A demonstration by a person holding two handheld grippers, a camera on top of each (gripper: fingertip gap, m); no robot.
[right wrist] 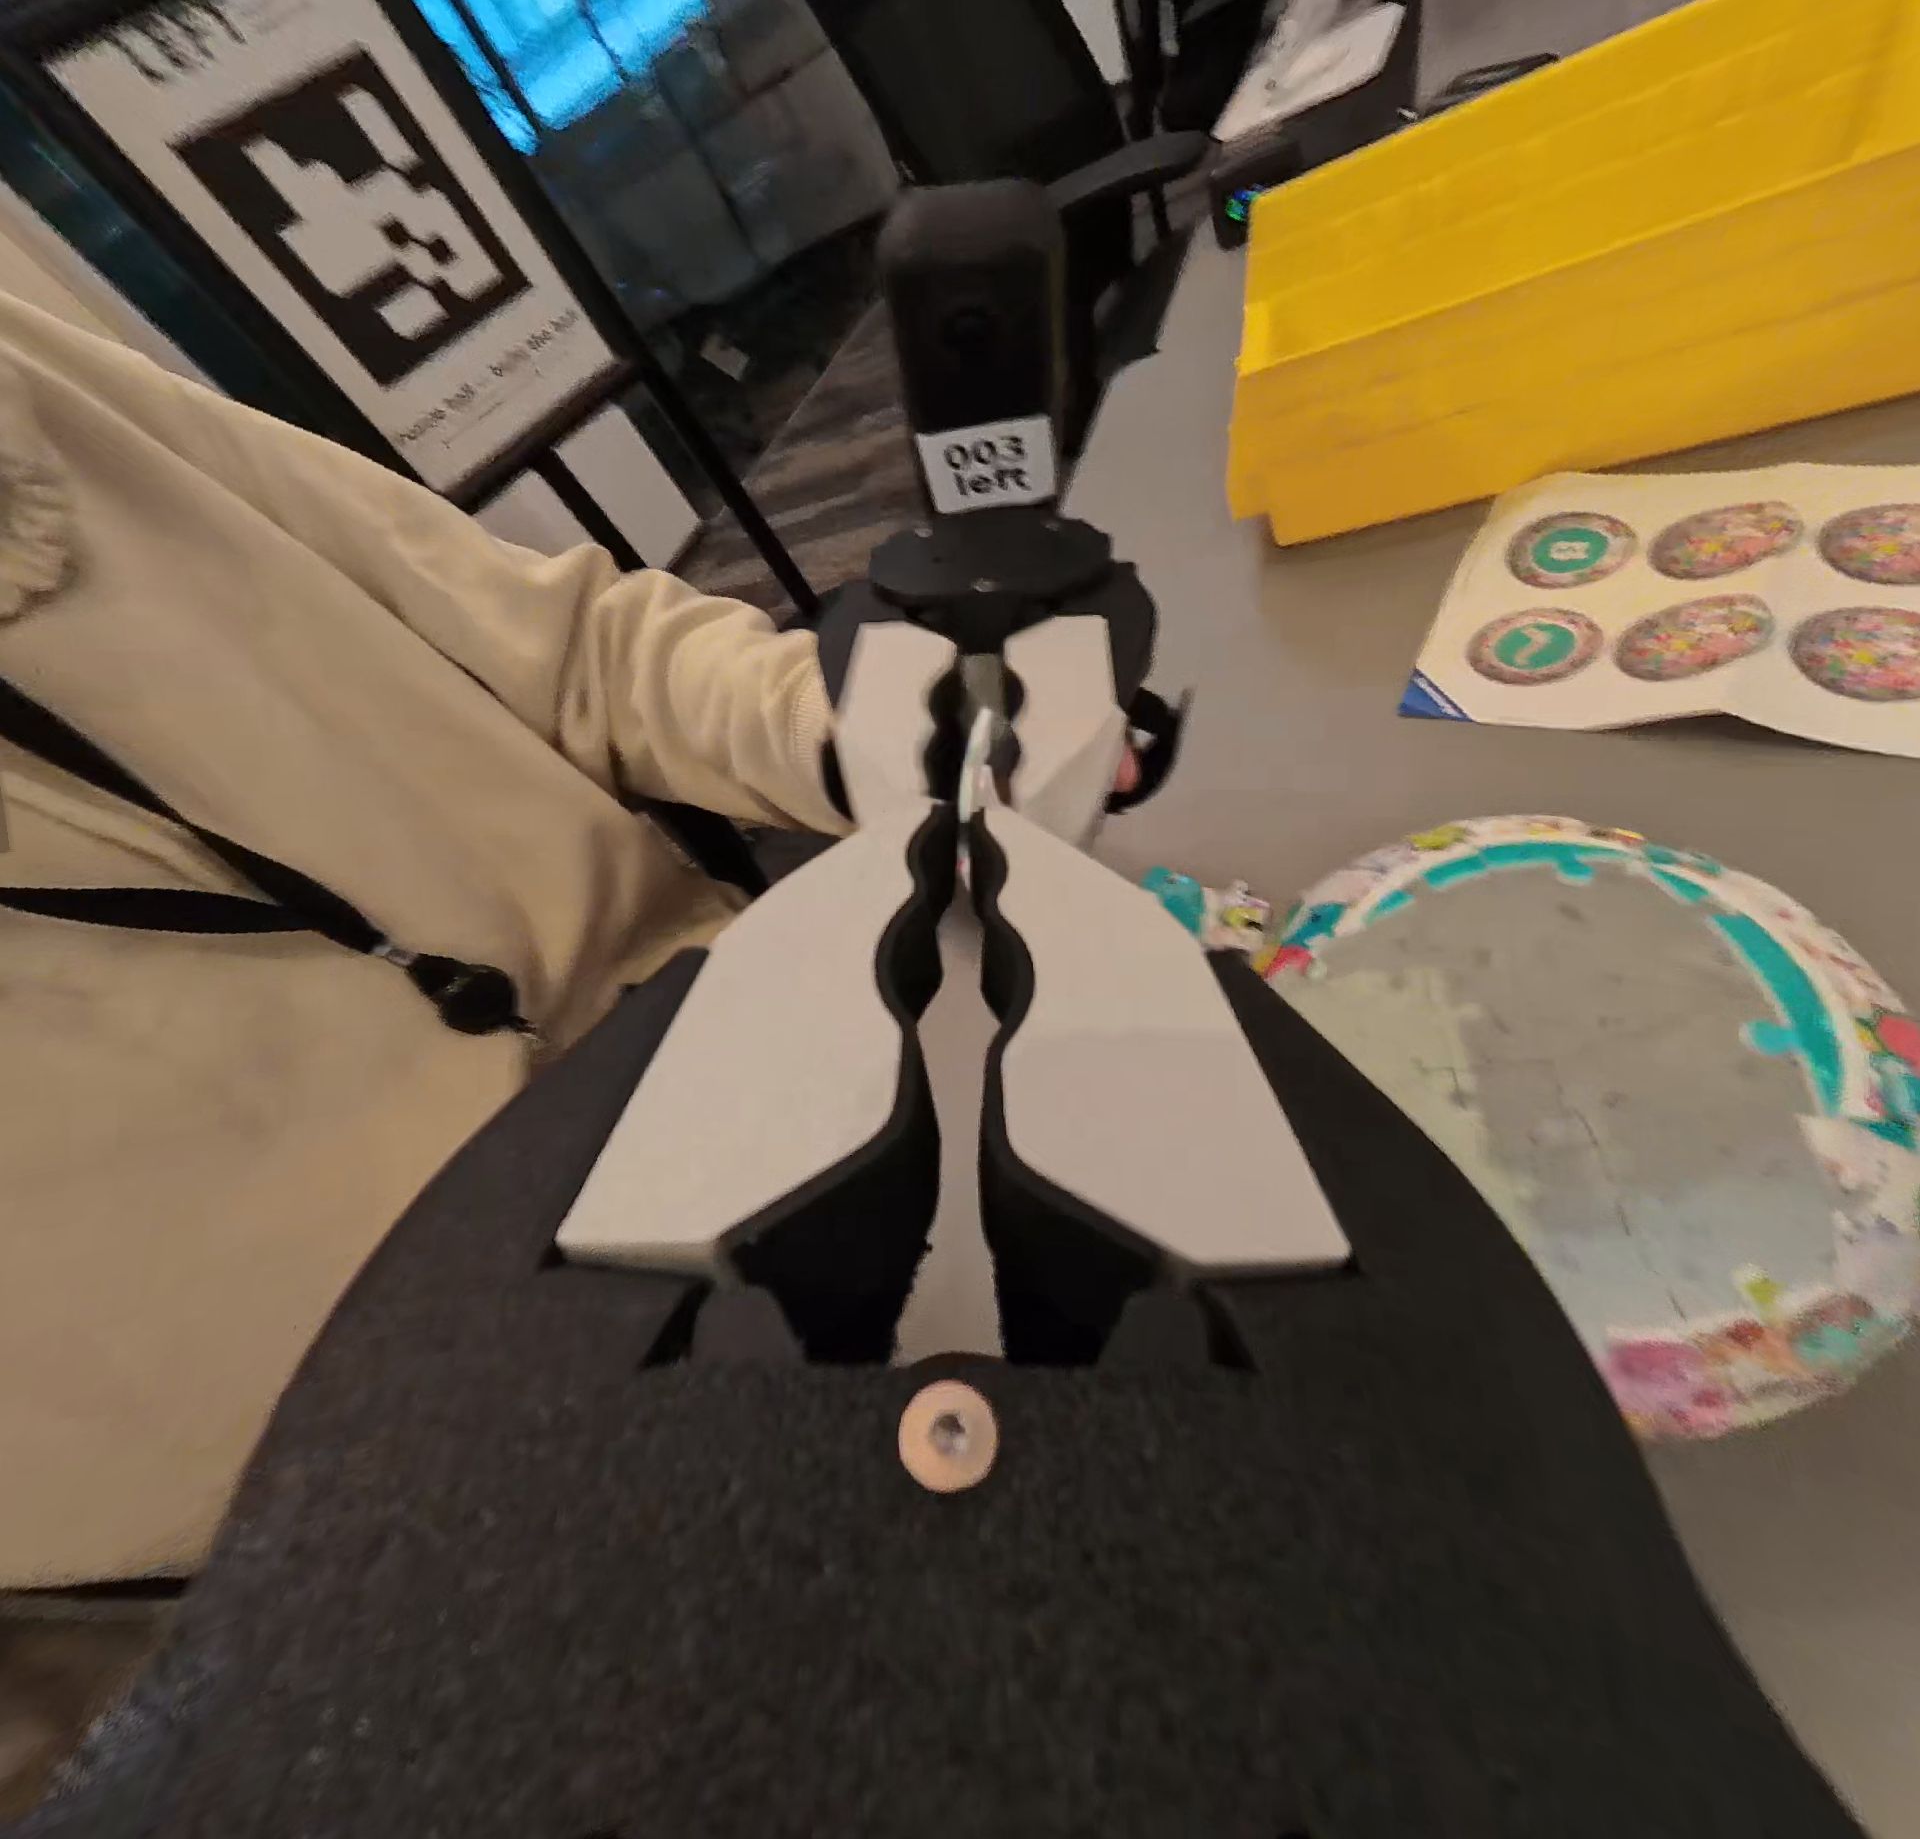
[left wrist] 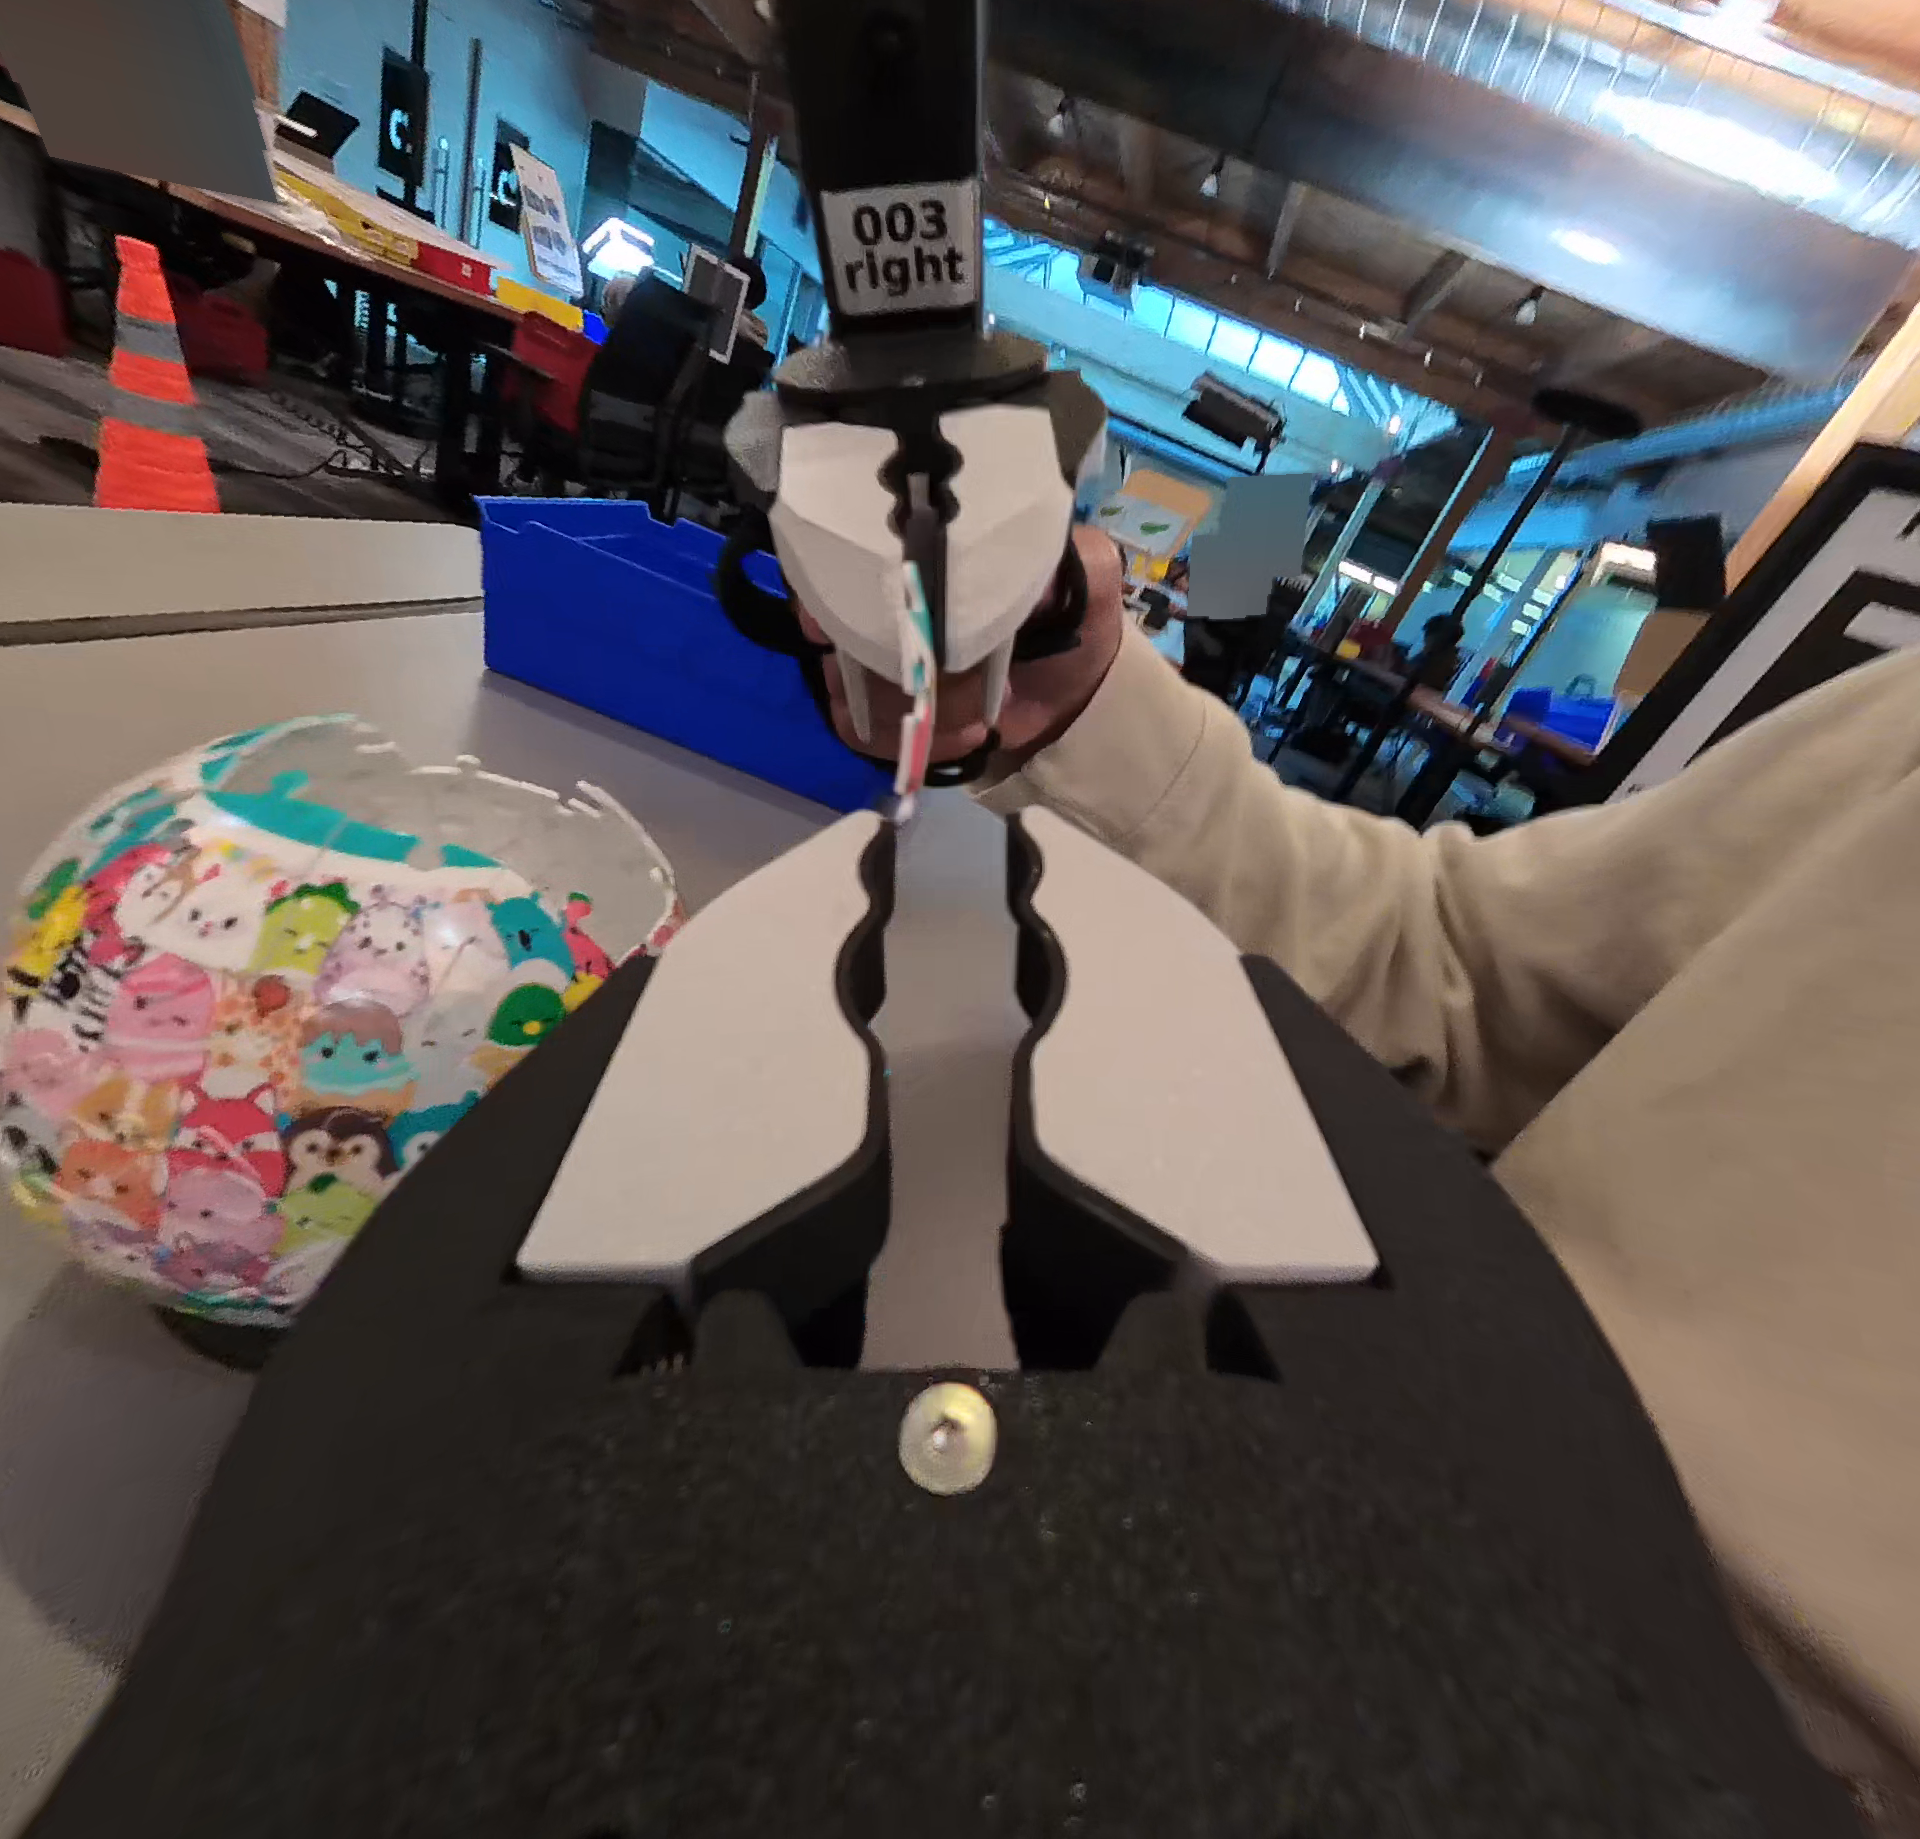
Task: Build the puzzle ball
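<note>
A: What is seen, largest thing first?

B: A grey table (left wrist: 208, 667) is seen, and on it the puzzle ball (left wrist: 301, 1020), only partly built. In the left wrist view it is placed at about eight o'clock; in the right wrist view, at four o'clock, its open top and bare grey inside are shown. A yellow bin (right wrist: 1579, 262) is set at one o'clock and a printed instruction sheet (right wrist: 1683, 615) at two o'clock; a blue bin (left wrist: 623, 626) is seen at eleven o'clock in the left view.

A: And the grippers?

B: They are pointed tip to tip above the table. The right gripper (right wrist: 961, 849) is nearly closed, and a thin curved puzzle piece (left wrist: 914, 688) is pinched edge-on at its tips. The left gripper (left wrist: 945, 833) is held partly open, with a clear gap, and the piece's lower end is met just at its fingertips. Whether it is yet gripped cannot be told.

A: What could go wrong?

B: A handover is judged to be in hand. If the right gripper were released before the left is closed, the piece could be dropped. As only an edge is offered, it could be twisted or squeezed out.
</note>
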